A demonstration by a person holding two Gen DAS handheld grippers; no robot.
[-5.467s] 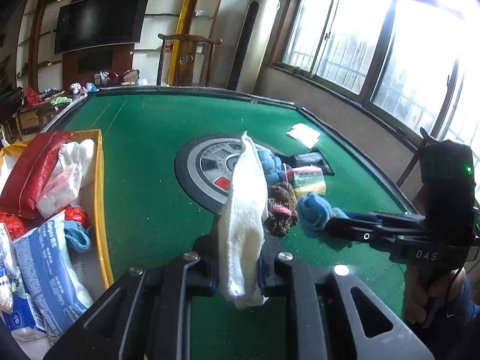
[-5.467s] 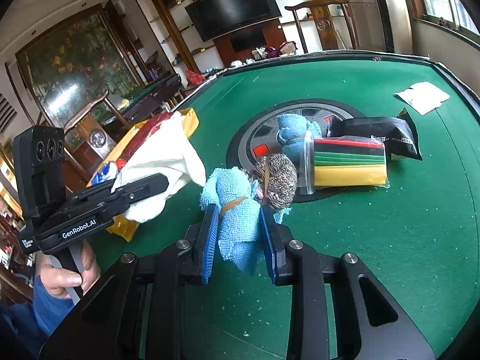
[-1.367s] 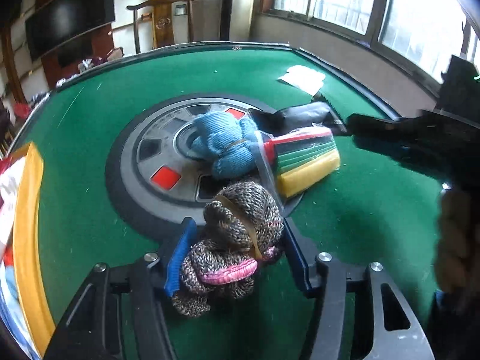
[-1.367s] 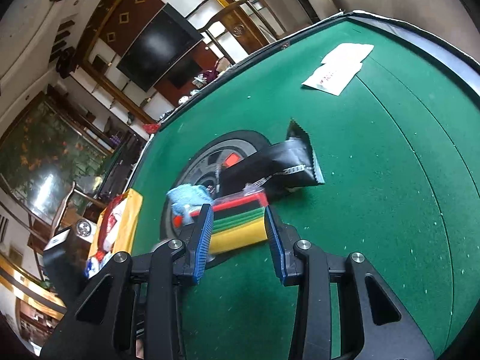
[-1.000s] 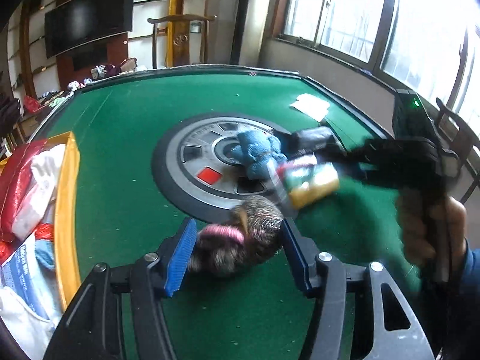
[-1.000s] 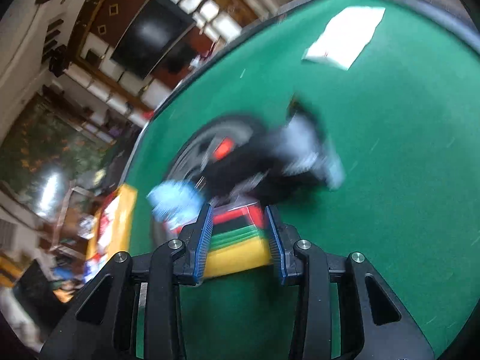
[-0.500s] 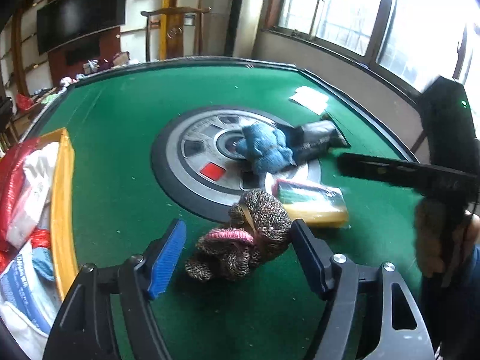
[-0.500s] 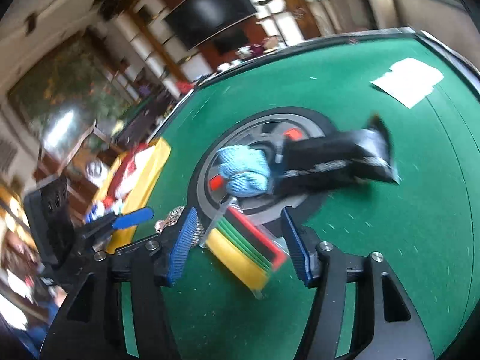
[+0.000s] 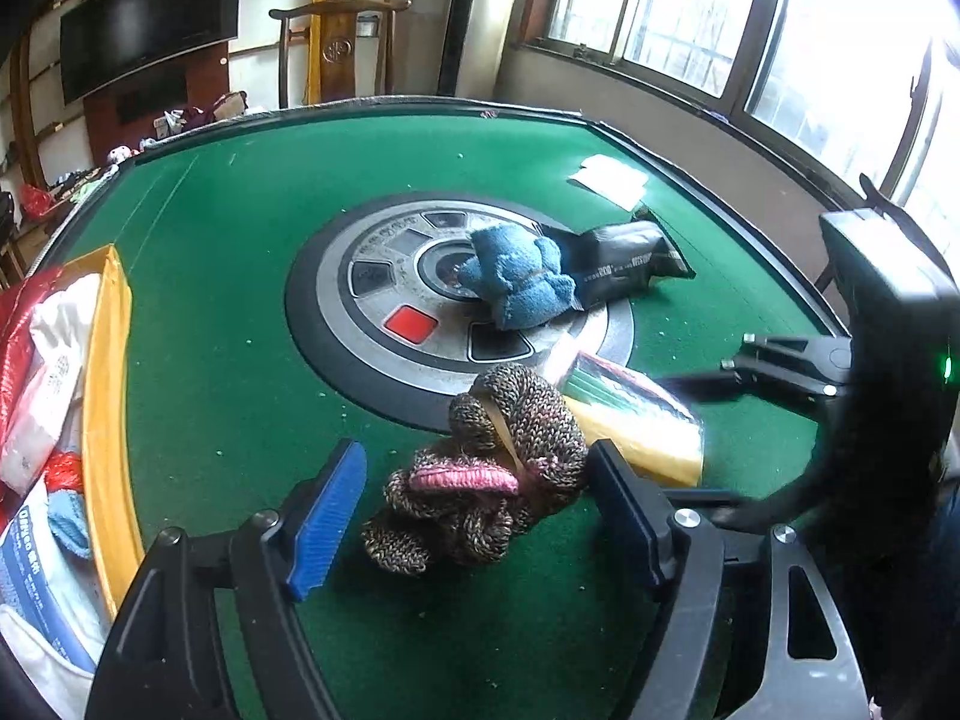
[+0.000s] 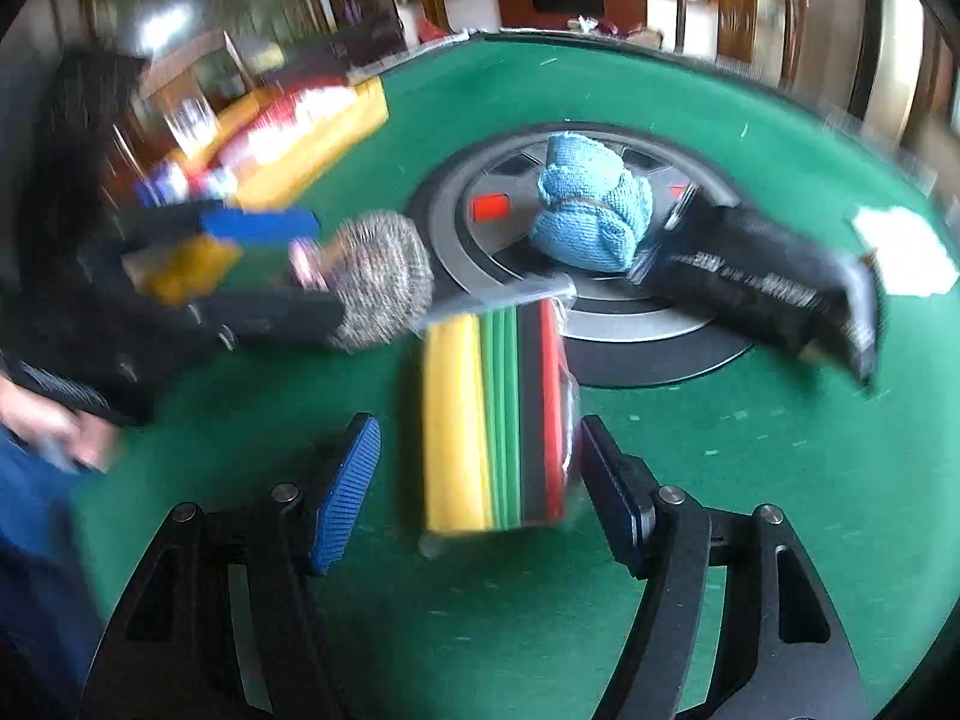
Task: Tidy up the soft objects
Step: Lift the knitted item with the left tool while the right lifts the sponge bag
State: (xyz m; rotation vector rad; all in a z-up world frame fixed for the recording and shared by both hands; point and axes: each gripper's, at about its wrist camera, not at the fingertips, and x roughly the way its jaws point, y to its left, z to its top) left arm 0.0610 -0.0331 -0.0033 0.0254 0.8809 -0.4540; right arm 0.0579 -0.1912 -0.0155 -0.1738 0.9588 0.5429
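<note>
Both grippers had just spread, freeing one knitted bundle between the left gripper jaws and one striped pack between the right gripper jaws; one blue towel lay farther off.

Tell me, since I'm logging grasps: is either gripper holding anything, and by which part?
Nothing is held. The knit bundle lies between the open left gripper; the sponge pack between the open right gripper.
</note>
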